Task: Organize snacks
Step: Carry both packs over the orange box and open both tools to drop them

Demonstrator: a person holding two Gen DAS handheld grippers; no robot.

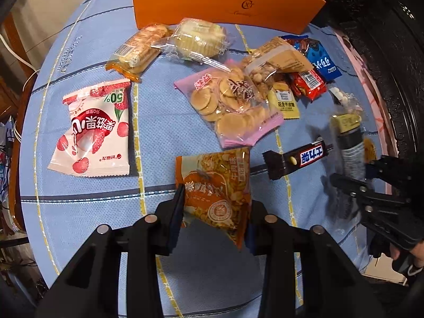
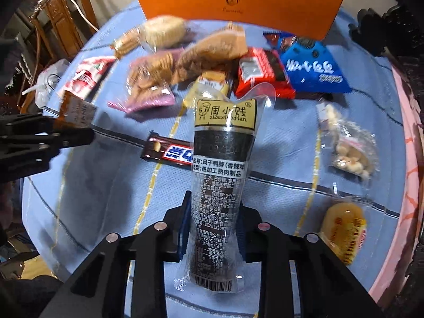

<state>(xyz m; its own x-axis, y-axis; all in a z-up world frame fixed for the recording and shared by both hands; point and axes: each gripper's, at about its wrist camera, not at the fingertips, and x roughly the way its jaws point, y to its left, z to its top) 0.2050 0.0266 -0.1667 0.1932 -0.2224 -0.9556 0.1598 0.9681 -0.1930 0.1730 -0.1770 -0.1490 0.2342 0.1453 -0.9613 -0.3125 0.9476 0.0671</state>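
tool point(image 2: 213, 228) hides duck-neck pack's point(image 2: 220, 159) base

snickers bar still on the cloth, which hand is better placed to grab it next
Neither is free: the left gripper is shut on an orange packet, the right gripper on a dark pouch. Once one unloads, probably right: the snickers bar lies just beyond its fingers.
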